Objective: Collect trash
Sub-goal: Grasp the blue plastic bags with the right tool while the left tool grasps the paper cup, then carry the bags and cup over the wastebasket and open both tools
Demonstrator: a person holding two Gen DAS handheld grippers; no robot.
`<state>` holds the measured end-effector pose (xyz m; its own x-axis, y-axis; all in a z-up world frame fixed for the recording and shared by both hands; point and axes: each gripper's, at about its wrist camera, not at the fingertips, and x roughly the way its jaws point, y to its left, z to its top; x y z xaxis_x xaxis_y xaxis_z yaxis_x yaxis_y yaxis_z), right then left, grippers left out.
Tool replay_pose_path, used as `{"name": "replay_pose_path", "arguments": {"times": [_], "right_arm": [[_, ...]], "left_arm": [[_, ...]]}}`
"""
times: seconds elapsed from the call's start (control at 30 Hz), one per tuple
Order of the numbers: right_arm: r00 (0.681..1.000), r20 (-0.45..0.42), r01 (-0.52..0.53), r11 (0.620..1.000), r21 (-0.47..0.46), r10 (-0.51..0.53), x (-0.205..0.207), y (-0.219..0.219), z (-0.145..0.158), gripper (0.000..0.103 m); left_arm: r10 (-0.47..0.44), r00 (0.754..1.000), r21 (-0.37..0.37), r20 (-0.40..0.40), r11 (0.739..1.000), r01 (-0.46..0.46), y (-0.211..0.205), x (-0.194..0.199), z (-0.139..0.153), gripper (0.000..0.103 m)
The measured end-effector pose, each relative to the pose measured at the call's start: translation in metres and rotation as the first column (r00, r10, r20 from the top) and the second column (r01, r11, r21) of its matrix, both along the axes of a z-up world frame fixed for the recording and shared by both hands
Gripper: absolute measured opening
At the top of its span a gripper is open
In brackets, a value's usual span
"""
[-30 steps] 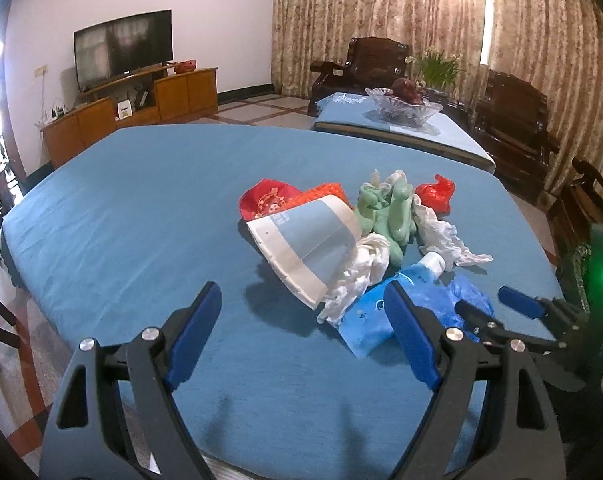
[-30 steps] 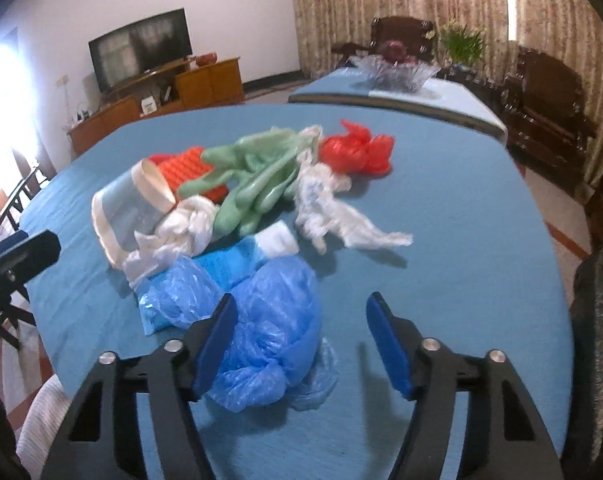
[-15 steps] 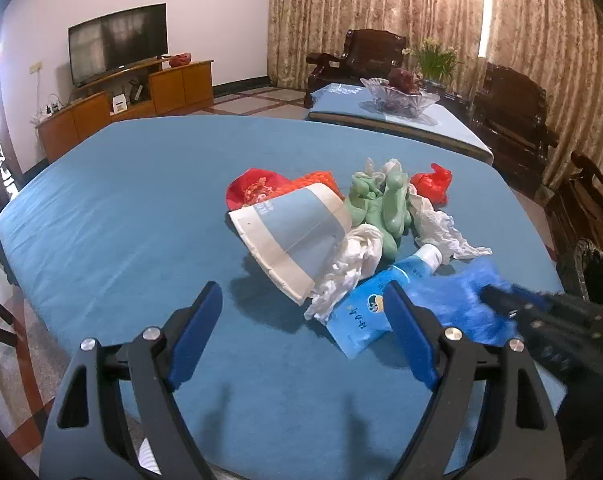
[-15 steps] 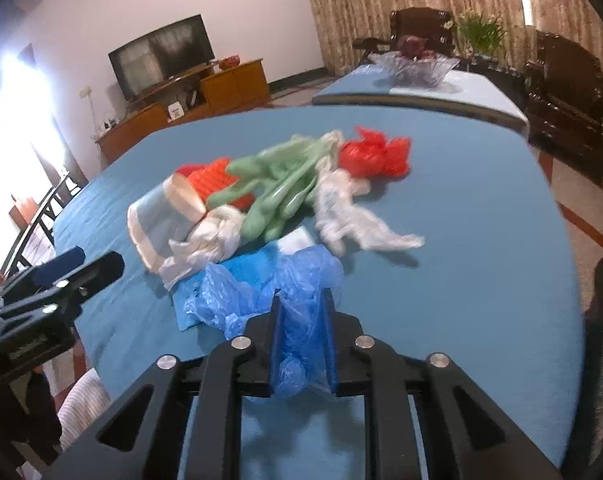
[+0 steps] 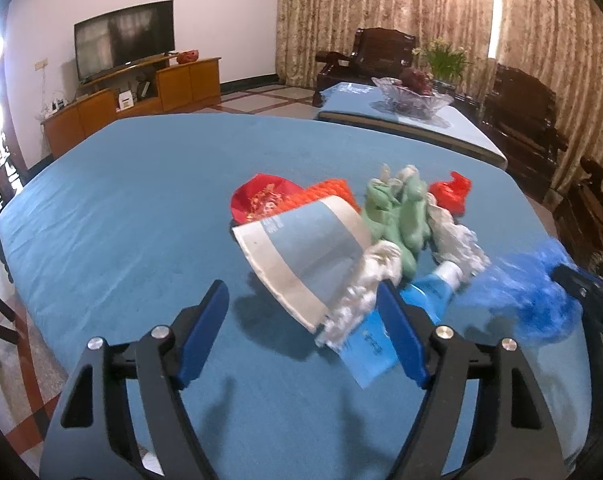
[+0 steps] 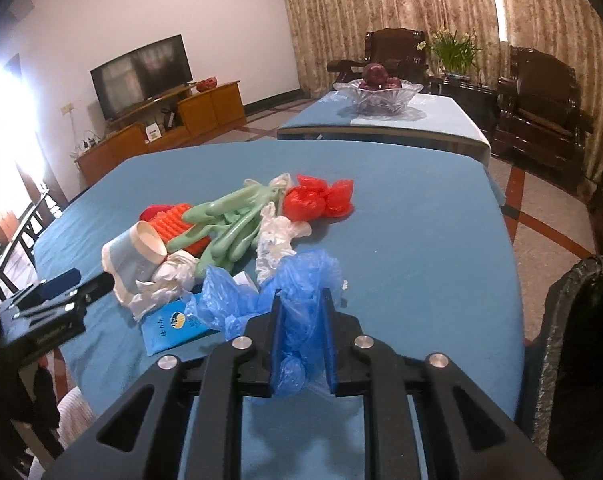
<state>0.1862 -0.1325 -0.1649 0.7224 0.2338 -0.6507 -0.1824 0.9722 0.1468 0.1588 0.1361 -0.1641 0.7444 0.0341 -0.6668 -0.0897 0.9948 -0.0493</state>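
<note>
A pile of trash lies on the blue table (image 5: 121,220): a paper cup (image 5: 305,248) on its side, green rubber gloves (image 6: 225,220), a red plastic bag (image 6: 321,196), white crumpled plastic (image 6: 277,236), an orange item (image 6: 177,216) and a blue tube (image 5: 417,308). My right gripper (image 6: 303,332) is shut on a blue plastic bag (image 6: 301,276) and holds it lifted off the table. It shows blurred in the left wrist view (image 5: 521,288). My left gripper (image 5: 301,332) is open and empty, just in front of the cup.
A dark bin (image 6: 581,320) stands at the table's right edge. A second table with a glass fruit bowl (image 6: 377,94) is behind. Dark wooden chairs (image 6: 541,92), a TV stand (image 6: 161,136) and curtains lie beyond.
My right gripper closed on the blue plastic bag and has lifted it off the pile, toward the right. My left gripper stayed open and moved slightly closer to the cup.
</note>
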Motion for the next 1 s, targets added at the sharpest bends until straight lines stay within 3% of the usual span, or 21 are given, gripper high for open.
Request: {"name": "replay_pose_path", "arguments": {"times": [0.2,0.37,0.5,1.0], "right_arm": [[1.0,-0.006,-0.01,1.0,-0.019,0.009,0.001,0.003,-0.002,0.017],[1.0,-0.012,-0.018,0.999,-0.029,0.017,0.001,0.005,-0.002,0.017],[1.0,-0.009,-0.019,0.999,-0.03,0.019,0.0,0.005,0.002,0.017],[0.997,0.082,-0.008,1.0,-0.01,0.008,-0.011,-0.007,0.053,0.017]], "left_arm": [[0.005,1.0,-0.051,-0.019,0.999,-0.006,0.014,0.02,-0.007,0.055],[0.007,0.999,-0.102,-0.044,0.995,-0.012,0.02,0.026,-0.013,0.023],[0.003,1.0,-0.082,-0.012,0.997,-0.004,0.013,0.016,-0.004,0.005],[-0.017,0.992,-0.018,0.125,1.0,0.019,-0.015,-0.011,0.064,0.002]]}}
